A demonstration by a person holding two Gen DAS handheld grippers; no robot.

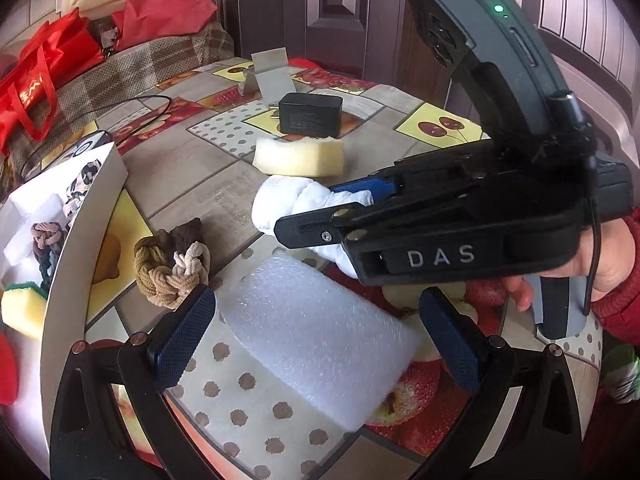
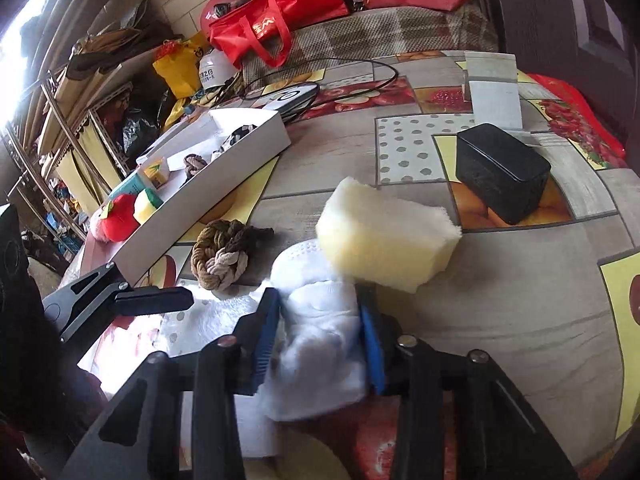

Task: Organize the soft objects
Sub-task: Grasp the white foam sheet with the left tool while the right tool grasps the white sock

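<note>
the right gripper [image 2: 318, 344] is clamped on a white rolled cloth [image 2: 320, 360]; the yellow sponge [image 2: 384, 236] lies just ahead of it. the left gripper [image 1: 316, 340] stands apart around a white foam roll [image 1: 320, 356], not pressing it.

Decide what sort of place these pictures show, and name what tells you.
Probably a lived-in home room: a fruit-print tablecloth, cluttered storage shelves, and red shopping bags on a checked cushion.
</note>
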